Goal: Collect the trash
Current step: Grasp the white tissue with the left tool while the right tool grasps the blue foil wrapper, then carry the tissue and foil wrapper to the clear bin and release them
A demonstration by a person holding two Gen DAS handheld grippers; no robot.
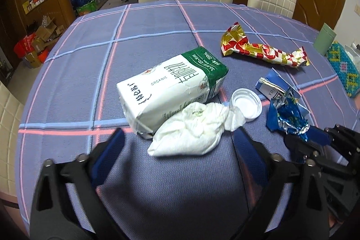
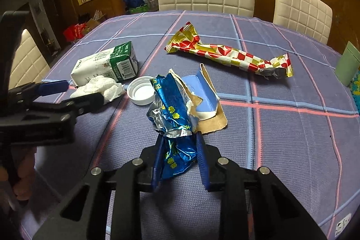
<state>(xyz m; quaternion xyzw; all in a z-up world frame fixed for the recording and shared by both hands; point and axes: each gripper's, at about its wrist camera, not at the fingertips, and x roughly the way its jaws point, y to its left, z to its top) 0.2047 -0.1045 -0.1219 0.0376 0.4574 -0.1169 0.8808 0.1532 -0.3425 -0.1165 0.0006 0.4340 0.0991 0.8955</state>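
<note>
Trash lies scattered on the counter (image 1: 157, 21), which is covered by a blue plaid cloth. Left wrist view: the left claw (image 1: 180, 138) stands spread, its pads on either side of the near end of a crumpled tissue (image 1: 191, 127), not pressing it. The tissue leans against a milk carton (image 1: 171, 84) lying on its side. A white lid (image 1: 246, 104) sits just beside the tissue, open side up. A red-and-gold wrapper (image 1: 258, 51) lies farther back. At right, the right claw (image 1: 315, 137) grips a blue foil wrapper (image 1: 288, 116).

Right wrist view: the right claw (image 2: 178, 145) is pinching the foil wrapper (image 2: 173, 109) at its near end. A torn box (image 2: 204, 96) touches the wrapper's far side. The lid (image 2: 141, 93), carton (image 2: 105, 64), tissue (image 2: 99, 87) and red-and-gold wrapper (image 2: 227, 55) rest on the counter (image 2: 292, 127). The left claw (image 2: 78, 93) straddles the tissue.
</note>
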